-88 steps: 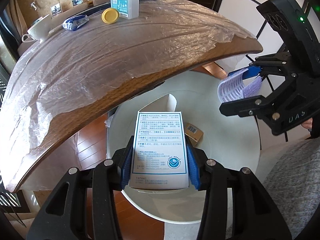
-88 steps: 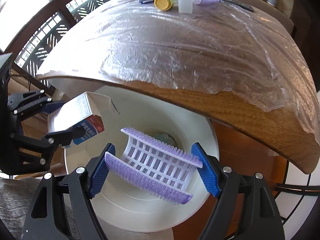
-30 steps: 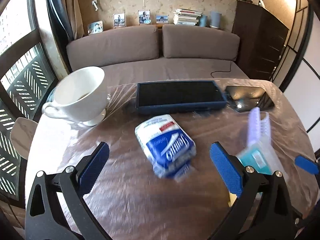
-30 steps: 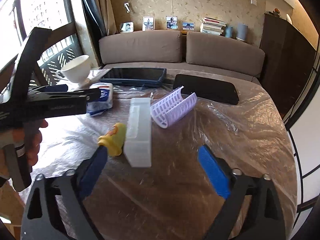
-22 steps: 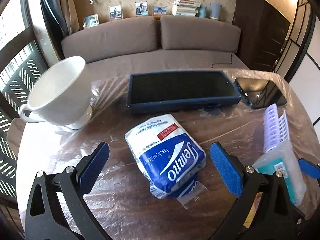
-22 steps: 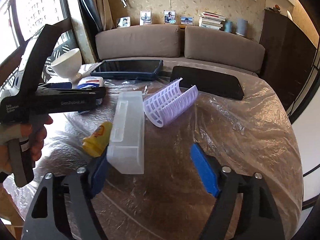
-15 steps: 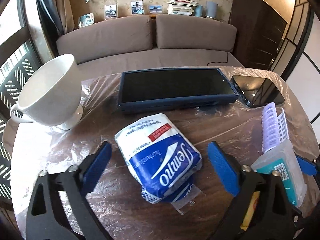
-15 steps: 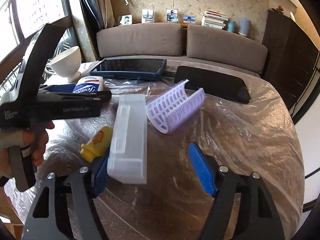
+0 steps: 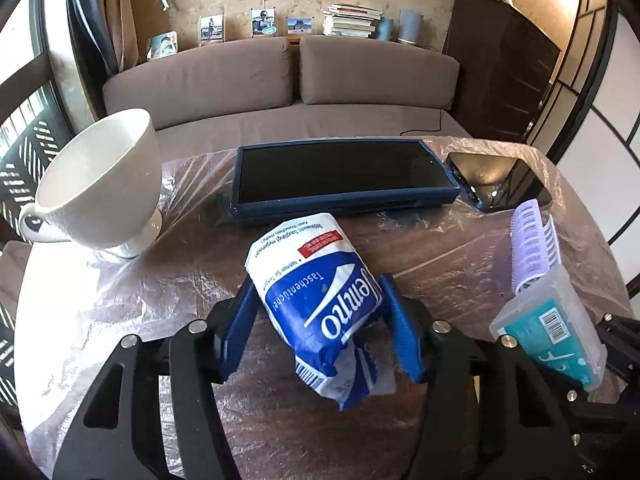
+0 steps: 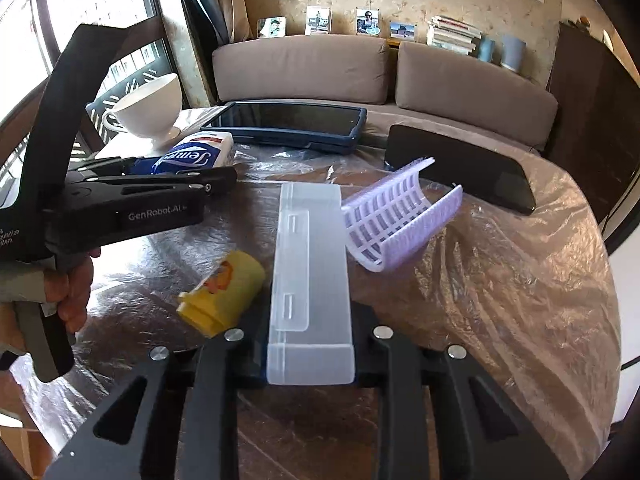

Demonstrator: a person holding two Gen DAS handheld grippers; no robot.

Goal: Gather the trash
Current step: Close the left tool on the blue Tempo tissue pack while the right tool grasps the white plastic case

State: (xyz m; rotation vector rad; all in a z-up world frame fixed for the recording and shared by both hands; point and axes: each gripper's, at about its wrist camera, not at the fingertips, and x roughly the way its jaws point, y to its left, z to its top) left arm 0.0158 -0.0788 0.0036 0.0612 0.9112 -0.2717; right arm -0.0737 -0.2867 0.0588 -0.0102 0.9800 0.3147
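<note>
A blue-and-white tissue pack (image 9: 320,304) lies on the film-covered table (image 9: 120,300). My left gripper (image 9: 320,332) is closing on it, and its blue pads (image 9: 240,328) touch both sides. In the right wrist view the same pack (image 10: 196,152) sits in the left gripper (image 10: 188,168). My right gripper (image 10: 310,360) is shut on the near end of a translucent plastic box (image 10: 310,272). That box (image 9: 548,332) shows a teal label in the left wrist view.
A yellow cap-shaped piece (image 10: 224,292) lies left of the box and a purple mesh curler (image 10: 400,220) leans on its right. Behind stand a white cup (image 9: 96,176), a blue-cased tablet (image 9: 340,176) and a black phone (image 9: 500,176). A sofa lies beyond.
Both grippers left the white bin and came over the table. Within the last second the left jaws narrowed around the tissue pack and the right jaws shut on the plastic box.
</note>
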